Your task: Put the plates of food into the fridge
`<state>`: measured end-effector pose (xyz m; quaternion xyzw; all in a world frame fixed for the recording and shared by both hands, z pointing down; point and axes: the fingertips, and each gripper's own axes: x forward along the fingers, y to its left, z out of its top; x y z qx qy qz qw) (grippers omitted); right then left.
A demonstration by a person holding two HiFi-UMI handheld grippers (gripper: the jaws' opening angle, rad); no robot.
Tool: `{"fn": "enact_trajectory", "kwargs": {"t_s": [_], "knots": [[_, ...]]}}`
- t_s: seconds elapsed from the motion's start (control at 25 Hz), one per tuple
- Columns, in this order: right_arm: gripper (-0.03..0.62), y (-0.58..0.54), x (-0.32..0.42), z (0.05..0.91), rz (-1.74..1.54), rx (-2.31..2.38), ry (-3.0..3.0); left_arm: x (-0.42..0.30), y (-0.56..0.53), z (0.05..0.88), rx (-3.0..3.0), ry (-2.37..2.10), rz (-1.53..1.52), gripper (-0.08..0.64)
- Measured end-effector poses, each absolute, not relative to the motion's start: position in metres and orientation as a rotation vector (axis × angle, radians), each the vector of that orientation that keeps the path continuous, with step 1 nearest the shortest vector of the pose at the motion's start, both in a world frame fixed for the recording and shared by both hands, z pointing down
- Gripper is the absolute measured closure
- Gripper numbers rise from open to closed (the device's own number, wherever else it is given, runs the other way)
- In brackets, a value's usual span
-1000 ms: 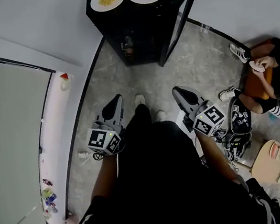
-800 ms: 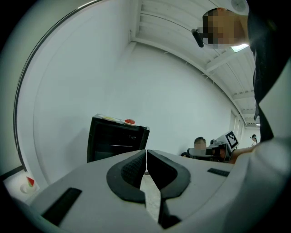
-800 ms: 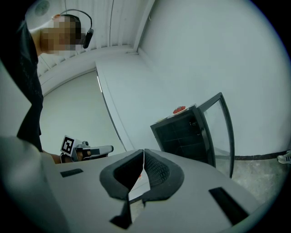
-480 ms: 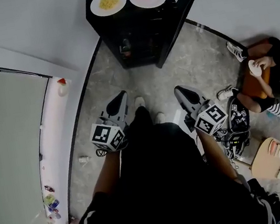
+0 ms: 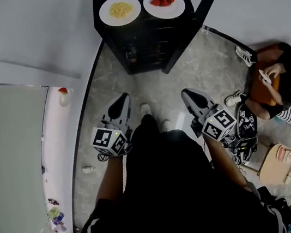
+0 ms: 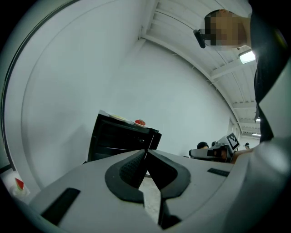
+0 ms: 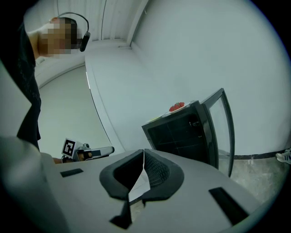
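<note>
Two white plates stand on top of a small black fridge (image 5: 146, 35): a plate of yellow noodles (image 5: 120, 10) on the left and a plate of red strawberries (image 5: 164, 3) on the right. The fridge door (image 5: 195, 19) hangs open to the right. My left gripper (image 5: 121, 104) and right gripper (image 5: 188, 96) are both shut and hold nothing, well short of the fridge, over the floor. The left gripper view shows the fridge (image 6: 120, 139) ahead with the strawberries (image 6: 139, 122) on top. In the right gripper view the fridge (image 7: 182, 134) and its glass door (image 7: 223, 127) lie ahead.
A white wall runs along the left with a long white ledge (image 5: 58, 155) bearing small items. A person (image 5: 282, 90) sits on the floor at the right, beside bags (image 5: 245, 135) and a round wooden board (image 5: 277, 163). Grey floor (image 5: 163, 91) lies between me and the fridge.
Both grippers have moved forward toward the fridge, which now sits a little larger and nearer in the head view. Both stayed shut.
</note>
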<state>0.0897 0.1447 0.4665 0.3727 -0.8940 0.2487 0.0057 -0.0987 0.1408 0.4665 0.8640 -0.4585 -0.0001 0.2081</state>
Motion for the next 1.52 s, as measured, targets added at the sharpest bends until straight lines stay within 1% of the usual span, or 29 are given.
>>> {"fn": "enact_trajectory", "kwargs": {"t_s": [0.4,0.76,1.24,1.52], "knots": [[0.568,0.091,0.061,0.465,0.787,1.253,-2.764,-0.125,0.082,0.472,2.427,-1.204,-0.011,0.537],[0.568,0.075,0.046,0.460,0.788,1.324,-2.745,-0.146,0.058,0.474,2.419,-1.159,-0.054,0.537],[0.568,0.067,0.055,0.455,0.803,1.351,-2.745,-0.133,0.045,0.472,2.445,-1.120,-0.039,0.537],[0.568,0.053,0.063,0.457,0.848,1.288,-2.768,-0.123,0.034,0.463,2.426,-1.166,-0.030,0.537]]}}
